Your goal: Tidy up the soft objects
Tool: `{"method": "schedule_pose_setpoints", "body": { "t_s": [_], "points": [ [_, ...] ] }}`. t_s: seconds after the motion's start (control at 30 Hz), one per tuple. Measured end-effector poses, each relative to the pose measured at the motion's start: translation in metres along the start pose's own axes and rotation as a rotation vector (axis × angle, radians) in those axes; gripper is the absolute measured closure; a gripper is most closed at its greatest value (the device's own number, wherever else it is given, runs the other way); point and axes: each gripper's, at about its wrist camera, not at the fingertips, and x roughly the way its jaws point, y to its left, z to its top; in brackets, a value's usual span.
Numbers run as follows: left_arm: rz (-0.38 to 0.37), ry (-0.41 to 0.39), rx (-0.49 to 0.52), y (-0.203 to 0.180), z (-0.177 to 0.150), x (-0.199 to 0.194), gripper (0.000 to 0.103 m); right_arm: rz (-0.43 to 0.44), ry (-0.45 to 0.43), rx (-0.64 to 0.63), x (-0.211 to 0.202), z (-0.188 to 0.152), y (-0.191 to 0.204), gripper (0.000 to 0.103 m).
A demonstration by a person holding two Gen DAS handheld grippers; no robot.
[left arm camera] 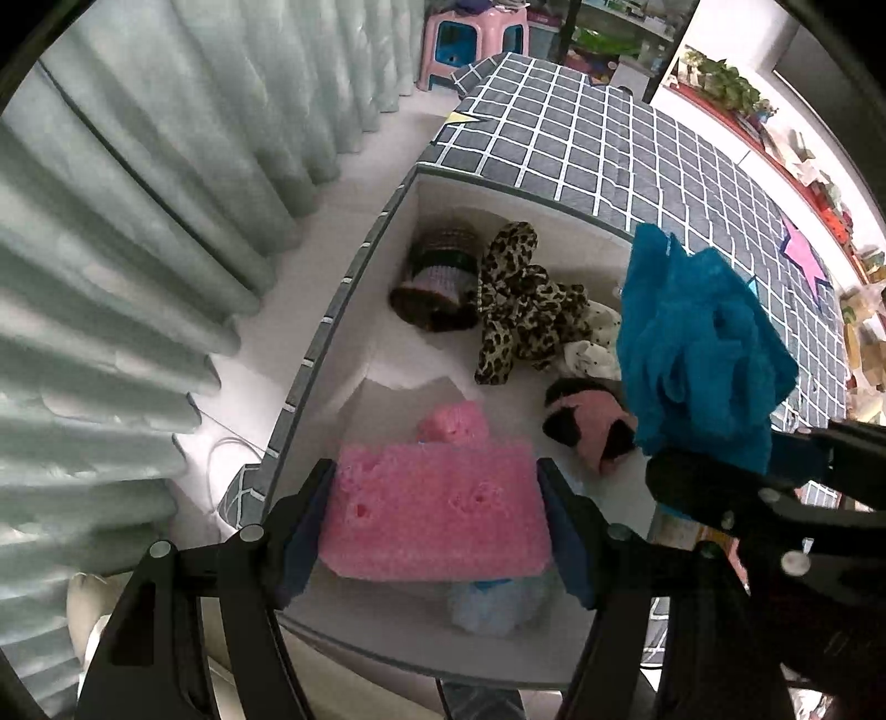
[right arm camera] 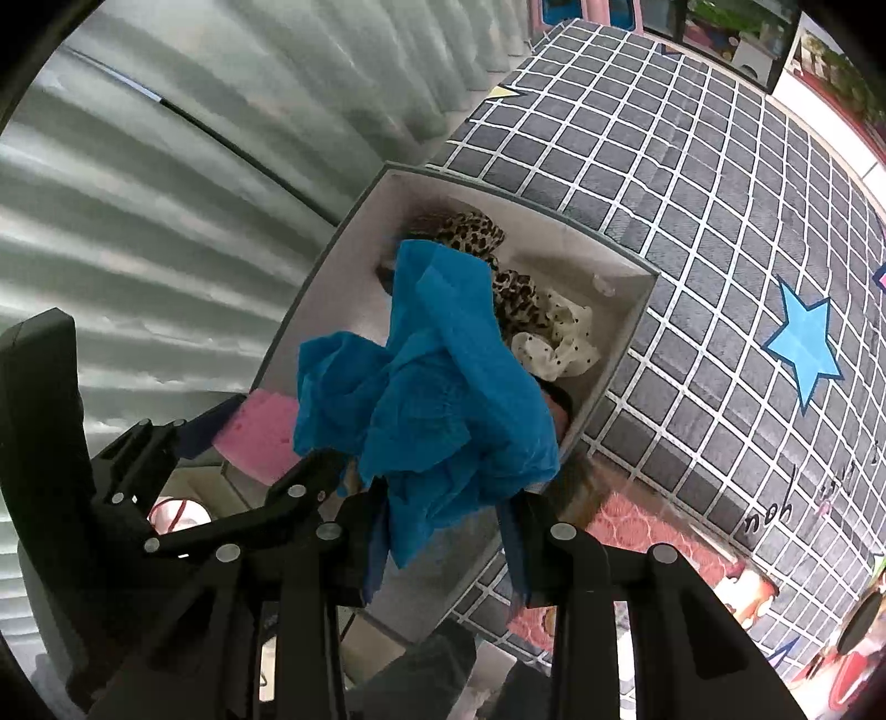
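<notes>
While both fingers grip, one pink sponge (left arm camera: 437,509) left, one blue cloth (right arm camera: 437,387) right.

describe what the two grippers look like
Both are matte black: the left gripper and right gripper have angular linkage arms joined by round silver rivets, with cut-out slots in the outer arms. The finger pads are dark blue. No cables, markings or sleeves show.

Pale pleated curtains (left arm camera: 138,249) hang at nine o'clock; a pink stool (left arm camera: 470,39) stands at twelve, past the grey checked bedcover (left arm camera: 637,149).
</notes>
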Motion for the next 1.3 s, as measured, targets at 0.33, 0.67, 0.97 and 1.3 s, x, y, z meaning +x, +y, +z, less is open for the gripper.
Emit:
{"method": "schedule_pose_setpoints", "body": {
  "t_s": [0.33,0.67,0.97,1.3],
  "points": [
    [-0.017,-0.010,-0.009,-0.003,0.007,0.008,0.022,-0.002,0.005,0.022,0.008,0.014,-0.009,0.056],
    [0.016,0.004,-0.013,0.003,0.002,-0.002,0.020,-0.095,-0.054,-0.005,-0.010,0.009,-0.011,0.000],
    [-0.019,0.007,-0.028,0.007,-0.013,-0.014,0.020,-0.074,-0.092,-0.004,-0.027,0.001,-0.009,0.000],
    [0.002,-0.011,-0.014,0.010,-0.029,-0.026,0.020,-0.078,-0.102,-0.031,-0.034,-0.007,0.006,0.000]
  ]
}}
